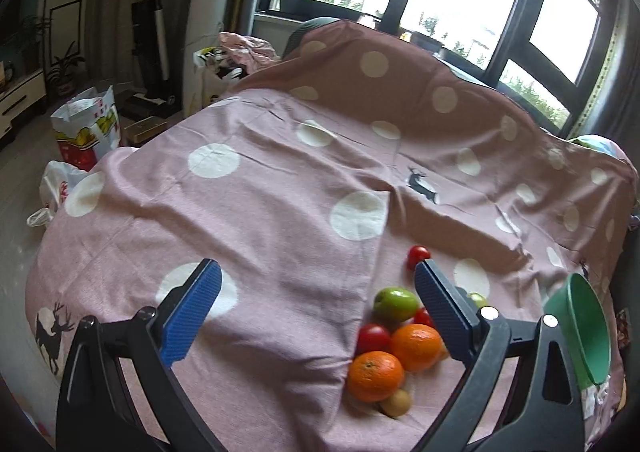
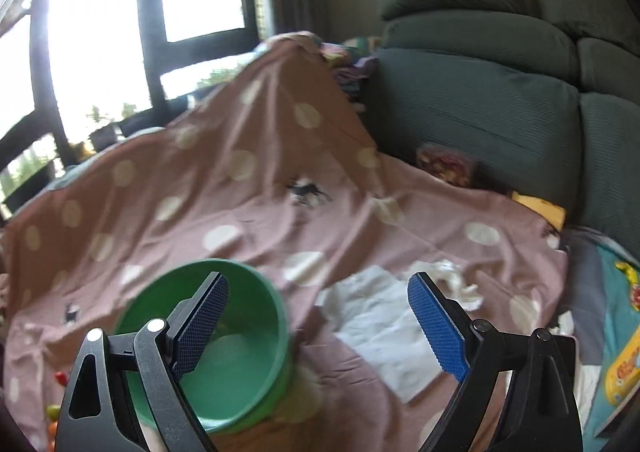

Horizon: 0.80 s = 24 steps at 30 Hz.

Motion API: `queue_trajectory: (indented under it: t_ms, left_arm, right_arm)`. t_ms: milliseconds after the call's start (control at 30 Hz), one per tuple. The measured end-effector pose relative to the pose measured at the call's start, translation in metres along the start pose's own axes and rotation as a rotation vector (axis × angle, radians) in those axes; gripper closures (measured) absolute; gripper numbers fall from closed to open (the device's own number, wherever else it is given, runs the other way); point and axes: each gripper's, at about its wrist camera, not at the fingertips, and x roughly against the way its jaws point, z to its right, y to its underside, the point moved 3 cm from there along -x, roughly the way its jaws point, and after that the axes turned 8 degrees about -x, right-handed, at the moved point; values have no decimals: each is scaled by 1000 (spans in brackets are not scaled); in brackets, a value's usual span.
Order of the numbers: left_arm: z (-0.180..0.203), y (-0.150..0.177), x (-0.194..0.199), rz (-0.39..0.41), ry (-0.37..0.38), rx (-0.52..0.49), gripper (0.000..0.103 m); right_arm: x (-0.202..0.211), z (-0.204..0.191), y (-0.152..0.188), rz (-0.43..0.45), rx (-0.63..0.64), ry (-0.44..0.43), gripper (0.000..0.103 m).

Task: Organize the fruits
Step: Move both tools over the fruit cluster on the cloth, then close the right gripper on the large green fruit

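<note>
The left gripper (image 1: 318,302) stands with its jaws spread wide and nothing between the blue pads; only pink cloth (image 1: 260,219) shows in the gap. Just inside its right finger, at about five o'clock in the left wrist view, the fruits lie bunched in a fold of the cloth: a green apple (image 1: 396,304), two oranges (image 1: 416,346) (image 1: 375,376) touching each other, a red tomato (image 1: 373,338) beside them, a small brownish fruit (image 1: 396,403) below the nearer orange, and one more tomato (image 1: 418,256) apart at the finger's tip. The apple's long axis lies roughly across the picture, from nine to three o'clock. Only this view shows the pile clearly; the right wrist view catches just slivers of colour at its eight o'clock edge. The right gripper (image 2: 318,304) is likewise released, holding nothing, its left finger in front of the green bowl (image 2: 256,292), which sits at seven o'clock in that view with its mouth tilted up toward the camera. The left wrist view sees the same bowl at four o'clock, edge-on. Only the right wrist view shows white paper (image 2: 384,328) between the fingers and a dark green sofa (image 2: 500,103) at two o'clock.
</note>
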Motion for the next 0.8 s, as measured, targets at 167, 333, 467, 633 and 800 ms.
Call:
queue_trajectory:
  t_ms: [167,333,467,633,800]
  left_arm:
    - [18,5,5,-36,129,-18,6]
    - [37,10,-2,-78,149,-65,7]
    - [38,14,-11,-116,144,-80,18]
    - [39,20,-21,-177,152,-68,25]
    - [51,26,-28,-204,134,-117,30]
  right_arm:
    - [17,-93,25,-153,47,-454,11]
    - [-1,-176,70,-311,208,-566,11]
    - [-11,-208,114,-427,272,-640,28]
    - [-47,-227,149,-508,347,-557,52]
    - [-78,-239,181,-625,410,-503,57]
